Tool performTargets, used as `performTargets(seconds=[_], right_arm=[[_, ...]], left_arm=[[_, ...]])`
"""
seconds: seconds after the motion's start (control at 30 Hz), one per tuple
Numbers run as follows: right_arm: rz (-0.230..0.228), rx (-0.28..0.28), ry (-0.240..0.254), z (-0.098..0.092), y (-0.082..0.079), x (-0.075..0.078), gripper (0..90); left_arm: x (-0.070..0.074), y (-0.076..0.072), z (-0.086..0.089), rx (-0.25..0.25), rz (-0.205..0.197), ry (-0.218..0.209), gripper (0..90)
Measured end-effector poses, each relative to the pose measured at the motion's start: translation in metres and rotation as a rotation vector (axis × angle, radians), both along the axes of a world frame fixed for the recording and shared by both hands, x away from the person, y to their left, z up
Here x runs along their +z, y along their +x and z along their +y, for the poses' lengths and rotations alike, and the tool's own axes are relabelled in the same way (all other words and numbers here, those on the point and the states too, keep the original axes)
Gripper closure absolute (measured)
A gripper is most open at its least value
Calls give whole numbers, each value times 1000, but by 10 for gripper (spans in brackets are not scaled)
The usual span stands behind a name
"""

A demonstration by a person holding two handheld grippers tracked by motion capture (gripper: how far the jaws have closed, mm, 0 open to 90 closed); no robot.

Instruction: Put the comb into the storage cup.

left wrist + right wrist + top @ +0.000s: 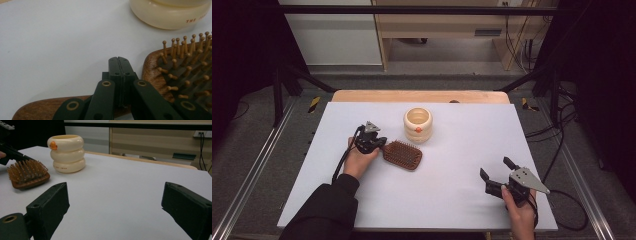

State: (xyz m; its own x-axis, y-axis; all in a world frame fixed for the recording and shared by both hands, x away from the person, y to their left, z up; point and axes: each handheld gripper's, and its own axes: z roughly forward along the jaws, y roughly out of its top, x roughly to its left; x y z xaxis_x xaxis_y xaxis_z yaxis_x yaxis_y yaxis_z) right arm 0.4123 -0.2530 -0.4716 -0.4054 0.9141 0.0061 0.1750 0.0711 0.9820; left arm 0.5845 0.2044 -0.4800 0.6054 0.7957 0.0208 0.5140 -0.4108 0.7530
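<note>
A wooden paddle hairbrush [404, 155] lies bristles up on the white table, left of centre. My left gripper [382, 142] sits at the brush's handle end. In the left gripper view its jaws [118, 60] are pressed flat together, with the brown handle [37, 107] passing under them and the bristle head [185, 75] to the right. A cream ringed cup [417, 125] with an orange mark stands just behind the brush. My right gripper [495, 167] is at the front right, open, with bare table between its jaws [115, 202]. It faces the cup [67, 153] and brush [27, 173].
The white sheet [452, 200] covers a wooden table whose far edge [422, 96] shows behind it. Black frame bars and cables [562, 130] run along the sides. Floor and a wooden cabinet lie beyond.
</note>
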Motion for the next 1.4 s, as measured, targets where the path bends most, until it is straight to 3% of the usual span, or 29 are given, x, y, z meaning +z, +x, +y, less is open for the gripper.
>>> performTargets(seconds=[1.4], right_arm=[[9, 7, -4, 1, 1, -1, 76]], left_arm=[[-1, -2, -11, -41, 6, -11, 900]])
